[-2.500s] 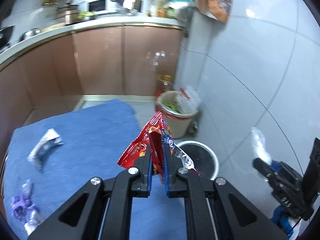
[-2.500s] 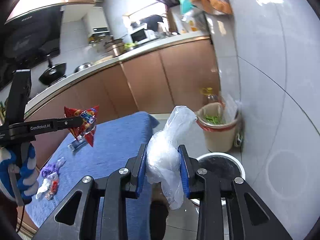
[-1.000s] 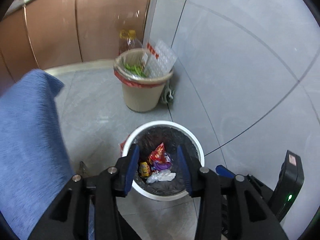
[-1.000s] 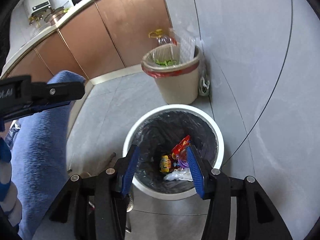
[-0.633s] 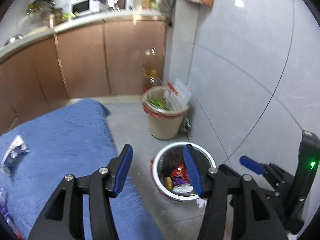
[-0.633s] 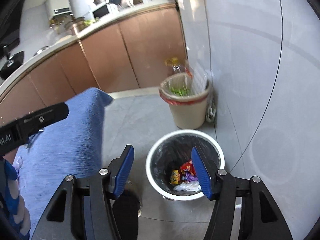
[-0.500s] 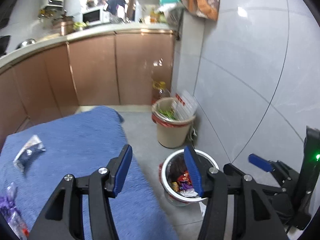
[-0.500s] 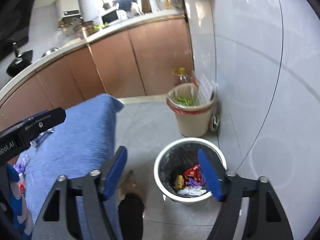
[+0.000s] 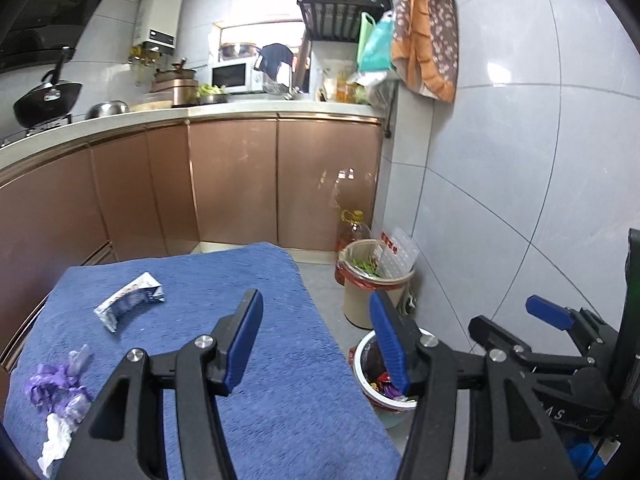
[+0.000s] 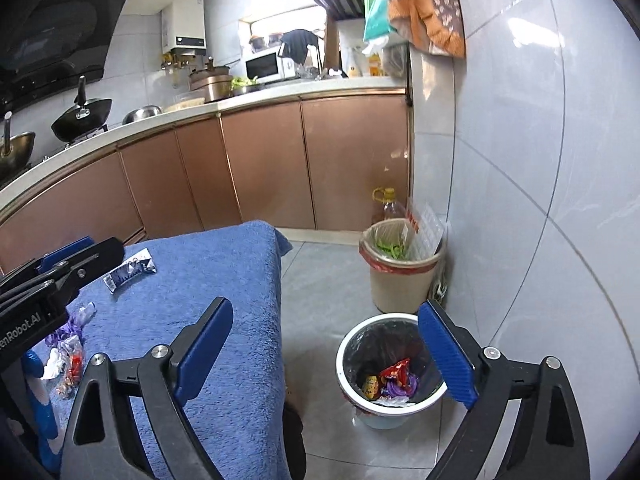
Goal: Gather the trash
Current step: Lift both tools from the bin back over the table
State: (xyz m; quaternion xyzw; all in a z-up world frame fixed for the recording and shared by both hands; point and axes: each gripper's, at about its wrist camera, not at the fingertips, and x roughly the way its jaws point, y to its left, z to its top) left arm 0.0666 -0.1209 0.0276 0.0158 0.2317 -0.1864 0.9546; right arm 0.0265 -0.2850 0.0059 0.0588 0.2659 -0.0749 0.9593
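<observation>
Right wrist view is showing the white bin (image 10: pixel 394 372) on the floor beside the table, holding a red packet (image 10: pixel 397 370), a yellow wrapper and some clear plastic. More trash is waiting on the blue cloth (image 10: pixel 224 280): a blue-and-white sachet (image 10: pixel 130 270) toward the far side, and a purple-and-white pile of wrappers (image 10: pixel 66 344) at the near left edge.

The right gripper (image 10: pixel 326 354) is hanging over the cloth's edge and the bin with nothing between its jaws, which are opening wide. The left gripper (image 9: pixel 316 340) is standing open and empty over the cloth. I judge the step in hand to be the turn from the bin to the table for another pick. The next move is calling for a descent with jaws straddling one flat, thin piece; the sachet may need pinching at a raised edge.

Left wrist view is showing the pile (image 9: pixel 60 396) unobstructed, where the right view has it partly hidden behind the left tool. Only the right view is looking fully into the bin.
</observation>
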